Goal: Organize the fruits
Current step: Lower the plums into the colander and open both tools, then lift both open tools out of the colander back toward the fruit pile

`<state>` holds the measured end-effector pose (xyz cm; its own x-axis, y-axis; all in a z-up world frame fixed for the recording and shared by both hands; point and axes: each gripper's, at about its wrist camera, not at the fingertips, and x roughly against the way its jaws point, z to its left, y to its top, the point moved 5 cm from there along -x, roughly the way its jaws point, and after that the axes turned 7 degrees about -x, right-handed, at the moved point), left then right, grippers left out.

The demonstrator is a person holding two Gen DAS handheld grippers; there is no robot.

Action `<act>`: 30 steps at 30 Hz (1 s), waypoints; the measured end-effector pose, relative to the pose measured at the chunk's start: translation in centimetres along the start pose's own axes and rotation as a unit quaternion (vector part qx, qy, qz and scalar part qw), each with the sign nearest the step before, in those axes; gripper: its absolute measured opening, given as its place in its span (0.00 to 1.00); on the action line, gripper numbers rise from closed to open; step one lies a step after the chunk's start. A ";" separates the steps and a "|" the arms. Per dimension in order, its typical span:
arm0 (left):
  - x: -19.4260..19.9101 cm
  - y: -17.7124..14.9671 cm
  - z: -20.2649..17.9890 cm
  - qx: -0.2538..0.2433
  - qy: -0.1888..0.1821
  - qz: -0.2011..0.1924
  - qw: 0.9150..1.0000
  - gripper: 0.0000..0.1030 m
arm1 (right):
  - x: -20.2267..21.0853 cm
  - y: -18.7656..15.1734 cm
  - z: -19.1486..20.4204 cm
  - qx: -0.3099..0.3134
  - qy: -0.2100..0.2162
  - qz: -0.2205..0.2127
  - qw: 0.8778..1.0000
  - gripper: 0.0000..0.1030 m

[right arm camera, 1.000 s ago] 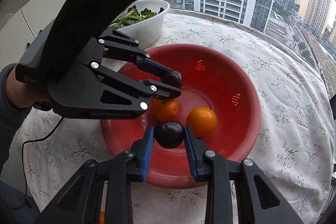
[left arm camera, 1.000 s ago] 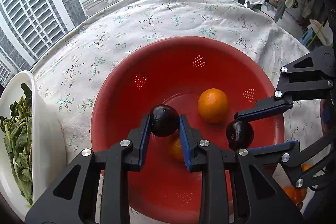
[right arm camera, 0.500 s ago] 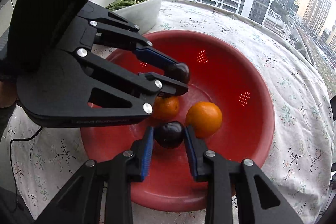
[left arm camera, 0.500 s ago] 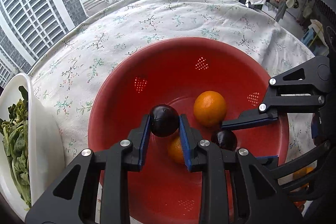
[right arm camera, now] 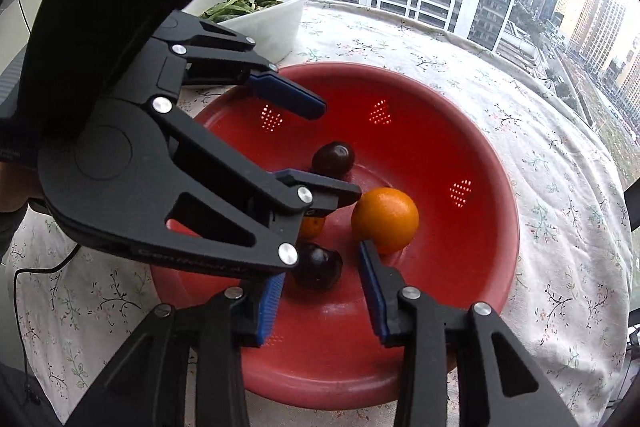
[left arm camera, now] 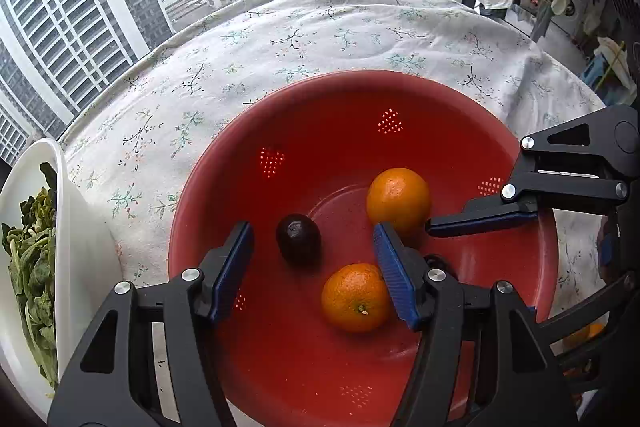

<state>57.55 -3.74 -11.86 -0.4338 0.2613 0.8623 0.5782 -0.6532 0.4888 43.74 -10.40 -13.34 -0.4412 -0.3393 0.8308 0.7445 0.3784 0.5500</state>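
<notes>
Both grippers have just let go over the red colander (left arm camera: 400, 95), and that changes the picture: a second ago each pinched a dark plum, now neither does. The left gripper (left arm camera: 312, 263) has its jaws opening, wide apart with clear air to each pad; its plum (left arm camera: 298, 239) lies free on the colander's inner slope, left of the centre. The right gripper (right arm camera: 320, 291) is opening too, more narrowly; the second plum (right arm camera: 318, 267) sits between its blue pads on the colander floor, with a gap visible on the right side, while the left side is partly hidden by the other tool, so a last touch there cannot be ruled out. Two oranges are also in the colander — the larger orange (left arm camera: 399, 201) towards its far right, the smaller orange (left arm camera: 356, 297) near the middle. A white bowl of greens (right arm camera: 276, 7) stands just outside the colander's rim. Four fruits now rest inside, so this deposit looks complete, and lifting the tools out seems the natural follow-up.
</notes>
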 end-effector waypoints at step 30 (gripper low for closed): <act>15.3 -18.9 -23.6 -0.098 -0.058 -0.090 0.989 0.99 | 19.8 -19.7 5.2 0.029 0.097 -0.252 0.962 0.74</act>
<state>23.69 -4.20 -11.06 -0.4292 0.4581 0.7784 0.3494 -0.7105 0.6108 17.70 -20.06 -7.31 -0.6330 -0.6454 0.4276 0.4282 0.1683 0.8879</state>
